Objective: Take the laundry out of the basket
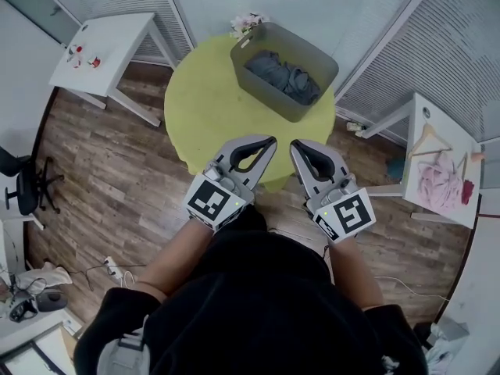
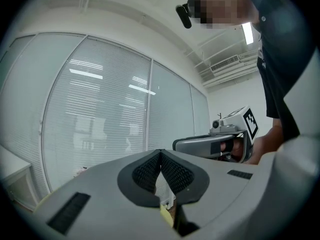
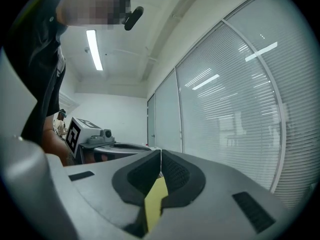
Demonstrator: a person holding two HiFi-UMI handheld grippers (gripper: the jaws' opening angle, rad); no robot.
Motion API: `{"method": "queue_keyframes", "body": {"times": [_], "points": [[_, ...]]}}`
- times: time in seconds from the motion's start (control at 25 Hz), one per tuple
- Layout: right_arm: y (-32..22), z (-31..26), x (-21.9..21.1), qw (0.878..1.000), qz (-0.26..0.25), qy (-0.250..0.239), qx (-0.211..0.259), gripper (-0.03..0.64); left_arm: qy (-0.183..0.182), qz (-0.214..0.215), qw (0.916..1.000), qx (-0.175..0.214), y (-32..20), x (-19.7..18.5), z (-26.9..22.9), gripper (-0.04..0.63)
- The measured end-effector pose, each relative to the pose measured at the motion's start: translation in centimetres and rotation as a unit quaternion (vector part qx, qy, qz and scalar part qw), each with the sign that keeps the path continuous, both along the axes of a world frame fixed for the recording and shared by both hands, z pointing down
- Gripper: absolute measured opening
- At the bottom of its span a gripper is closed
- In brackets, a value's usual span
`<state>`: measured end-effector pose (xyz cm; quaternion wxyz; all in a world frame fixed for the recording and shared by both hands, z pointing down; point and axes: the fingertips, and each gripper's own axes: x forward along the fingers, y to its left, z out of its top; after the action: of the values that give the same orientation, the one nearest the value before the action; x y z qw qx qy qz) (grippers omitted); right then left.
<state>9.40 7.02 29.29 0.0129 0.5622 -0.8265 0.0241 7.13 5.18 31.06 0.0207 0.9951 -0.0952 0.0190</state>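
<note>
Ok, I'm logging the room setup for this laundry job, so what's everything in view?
Round table: one, yellow-green, middle of the room.
Basket: one, grey, on the round table's far side.
Laundry: one heap, grey-blue, inside the basket.
Flowers: one small bunch, pale pink, behind the basket.
Side table: one, white, far left, small red items on it.
Second table: one, white, right, bearing a pink garment and a wooden hanger.
Office chair: one, black, left edge.
Floor: brown wood planks.
Left claw: grey, shut, empty, over the table's near edge.
Right claw: grey, shut, empty, beside it.
</note>
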Motion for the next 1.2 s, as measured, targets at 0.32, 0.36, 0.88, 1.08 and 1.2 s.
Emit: {"method": "queue_keyframes", "body": {"times": [0.32,0.36,0.88,1.08,1.2], "points": [[-5.8,0.6,0.7,1.0,0.018,0.008,-0.011,0.023,-0.002,0.01,0.9999,0.002,-6.3,0.6,0.4,0.009],[-6.3,0.8,0.8,1.0,0.021,0.008,-0.013,0.023,-0.003,0.012,0.9999,-0.002,-7.0,0.6,0.7,0.009],[-12.7,2.5,4.9,0.999,0.039,0.002,-0.029,0.023,-0.006,0.009,0.9999,-0.006,-13.8,3.8,2.4,0.009],[-15.9,3.1,8.2,0.999,0.026,0.003,-0.033,0.023,-0.012,-0.011,0.9999,0.005,-16.6,6.2,2.4,0.009],[-17.9,3.9,10.4,0.999,0.019,0.007,-0.038,0.023,-0.01,-0.029,0.9995,0.002,-18.5,7.7,2.9,0.009]]}}
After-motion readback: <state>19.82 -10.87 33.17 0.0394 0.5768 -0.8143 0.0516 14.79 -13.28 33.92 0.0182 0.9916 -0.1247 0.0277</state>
